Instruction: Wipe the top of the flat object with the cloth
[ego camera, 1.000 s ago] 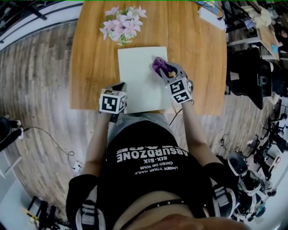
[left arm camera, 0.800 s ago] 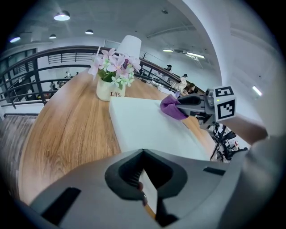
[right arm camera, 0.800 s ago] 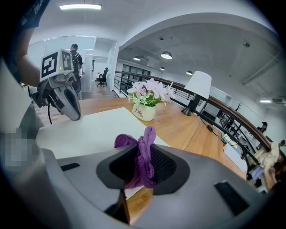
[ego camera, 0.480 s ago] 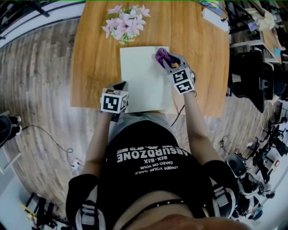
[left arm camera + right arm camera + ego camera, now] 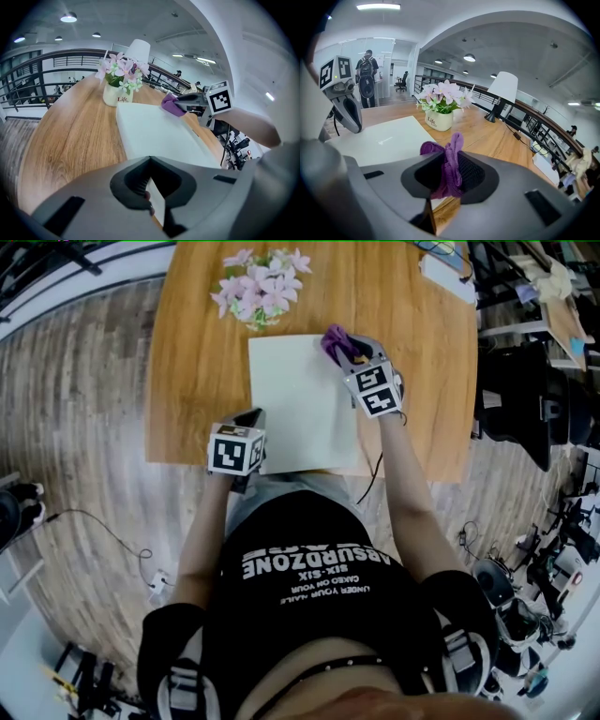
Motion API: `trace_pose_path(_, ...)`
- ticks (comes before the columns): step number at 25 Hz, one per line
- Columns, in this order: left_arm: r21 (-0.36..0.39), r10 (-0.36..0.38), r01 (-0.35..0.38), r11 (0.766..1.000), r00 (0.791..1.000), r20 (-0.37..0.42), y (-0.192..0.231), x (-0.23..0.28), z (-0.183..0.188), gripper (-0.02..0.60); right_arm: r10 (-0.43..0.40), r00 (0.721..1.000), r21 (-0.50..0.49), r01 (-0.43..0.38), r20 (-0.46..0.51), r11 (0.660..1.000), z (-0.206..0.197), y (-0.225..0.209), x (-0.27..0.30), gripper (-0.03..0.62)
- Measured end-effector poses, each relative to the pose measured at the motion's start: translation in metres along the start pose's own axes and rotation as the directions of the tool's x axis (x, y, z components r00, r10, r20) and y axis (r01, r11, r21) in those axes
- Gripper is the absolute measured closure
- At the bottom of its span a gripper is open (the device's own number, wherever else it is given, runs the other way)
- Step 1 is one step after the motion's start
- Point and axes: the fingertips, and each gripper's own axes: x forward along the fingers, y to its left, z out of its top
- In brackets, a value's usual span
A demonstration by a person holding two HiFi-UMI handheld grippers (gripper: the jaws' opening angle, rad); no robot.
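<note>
A flat white board [image 5: 298,409] lies on the wooden table [image 5: 197,381]. My right gripper [image 5: 343,350] is shut on a purple cloth [image 5: 334,337] at the board's far right corner. In the right gripper view the cloth [image 5: 448,161] bunches between the jaws over the board's edge [image 5: 379,138]. My left gripper [image 5: 249,424] is shut on the board's near left corner. In the left gripper view the board [image 5: 154,131] runs away from the jaws towards the cloth [image 5: 172,104].
A white pot of pink flowers [image 5: 259,292] stands just beyond the board. A lamp [image 5: 501,91] stands further back on the table. A white item [image 5: 441,273] lies at the table's far right corner. A person [image 5: 366,77] stands in the background.
My right gripper has slid the cloth away from me along the board's right side to its far right corner. The left gripper has stayed put.
</note>
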Motion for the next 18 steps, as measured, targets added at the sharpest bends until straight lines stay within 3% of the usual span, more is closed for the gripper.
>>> trace_pose_path(10, -0.003, -0.004, 0.004, 1.0, 1.0, 0.01, 0.001, 0.001, 0.0, 0.568, 0.002, 1.0, -0.012, -0.002, 0.002, 1.0, 0.01, 0.01, 0.011, 0.493)
trace_pose_path(18, -0.009, -0.006, 0.006, 1.0, 1.0, 0.014, 0.0, 0.002, -0.001, 0.568, 0.049, 0.999, -0.054, -0.048, 0.006, 0.997, 0.024, 0.033, 0.02, 0.493)
